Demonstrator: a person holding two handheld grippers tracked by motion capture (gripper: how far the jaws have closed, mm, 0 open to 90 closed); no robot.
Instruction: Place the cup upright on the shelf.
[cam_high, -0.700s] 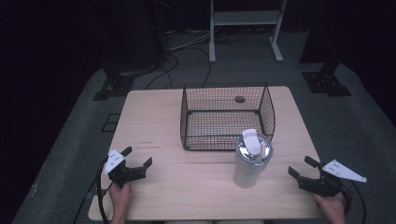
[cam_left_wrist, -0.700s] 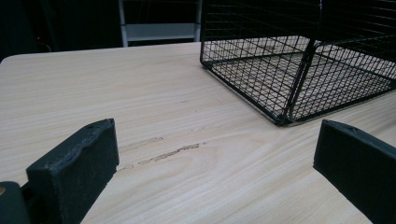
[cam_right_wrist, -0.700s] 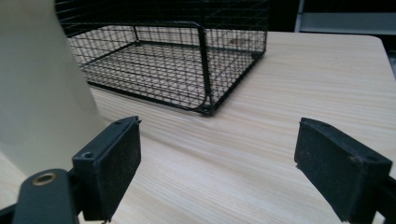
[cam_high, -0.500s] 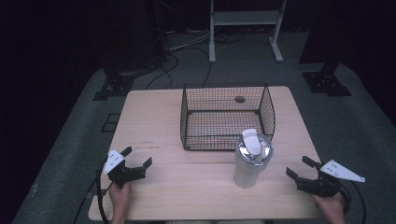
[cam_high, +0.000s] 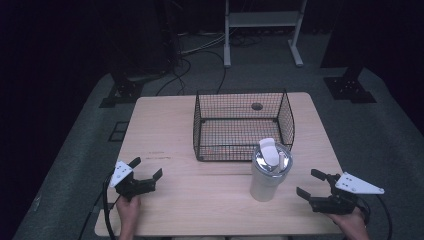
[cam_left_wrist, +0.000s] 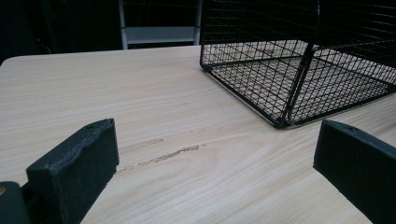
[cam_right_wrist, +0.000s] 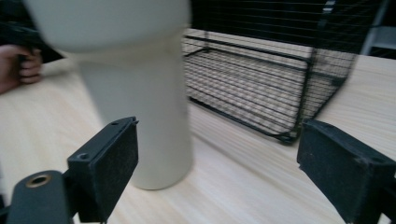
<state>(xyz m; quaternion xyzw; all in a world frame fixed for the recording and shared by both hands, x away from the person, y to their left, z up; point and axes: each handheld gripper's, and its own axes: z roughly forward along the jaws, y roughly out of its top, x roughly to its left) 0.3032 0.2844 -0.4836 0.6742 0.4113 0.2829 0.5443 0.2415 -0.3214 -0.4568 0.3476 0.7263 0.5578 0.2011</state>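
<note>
Since that white plastic lidded tumbler (cam_high: 269, 172) looks rigid, slick and top-heavy, I'd grab mid-body; right gripper (cam_high: 316, 187) and left gripper (cam_high: 146, 169) are both spread wide, holding nothing.

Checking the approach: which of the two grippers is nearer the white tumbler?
The right gripper: the white tumbler stands just off its open jaws; the left gripper is farther off.
</note>
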